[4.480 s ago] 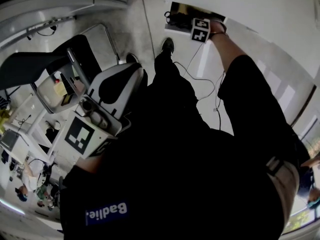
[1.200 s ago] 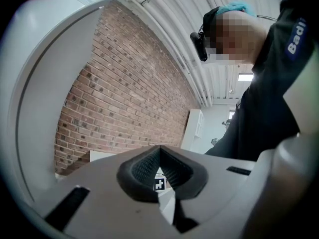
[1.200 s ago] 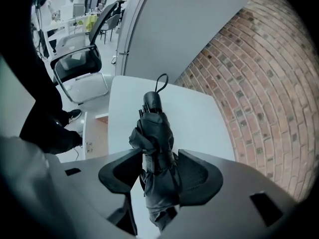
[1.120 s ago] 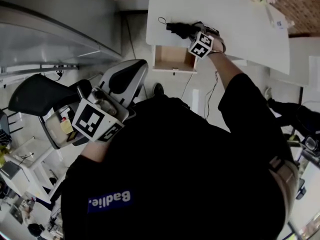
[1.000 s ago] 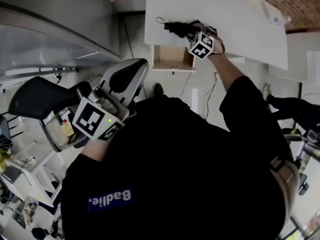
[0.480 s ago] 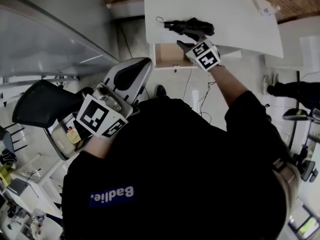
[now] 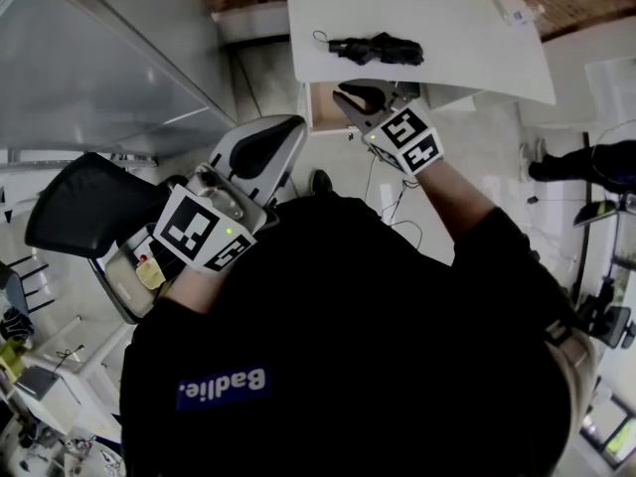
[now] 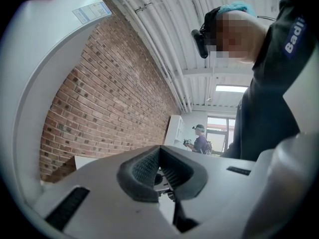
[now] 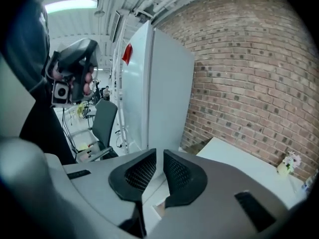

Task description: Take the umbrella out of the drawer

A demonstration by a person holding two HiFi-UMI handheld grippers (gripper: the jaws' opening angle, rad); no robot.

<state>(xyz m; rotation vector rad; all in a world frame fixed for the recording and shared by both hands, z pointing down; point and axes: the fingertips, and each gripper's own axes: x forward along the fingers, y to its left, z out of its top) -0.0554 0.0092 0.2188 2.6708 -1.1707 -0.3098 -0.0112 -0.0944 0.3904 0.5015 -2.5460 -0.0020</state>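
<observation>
The black folded umbrella (image 7: 376,48) lies on the white table top (image 7: 467,38), apart from both grippers. Just under the table edge the wooden drawer (image 7: 320,107) stands pulled out. My right gripper (image 7: 350,95) hovers in front of the drawer, drawn back from the umbrella. Its jaws are closing with a narrow gap and nothing between them (image 9: 159,159). My left gripper (image 7: 281,132) is held close to my body at the left, away from the table. In the left gripper view its pads (image 8: 149,164) meet at the tips with nothing in them.
A dark office chair (image 7: 84,202) stands at my left. Cables (image 7: 399,192) trail on the floor below the table. A brick wall (image 9: 239,78) and a white cabinet (image 9: 159,83) lie beyond the table. Small flowers (image 9: 288,162) sit on the table's far end.
The right gripper has let go of the umbrella on the table top and pulled back toward me, its jaws narrowing. The left gripper has shifted slightly.
</observation>
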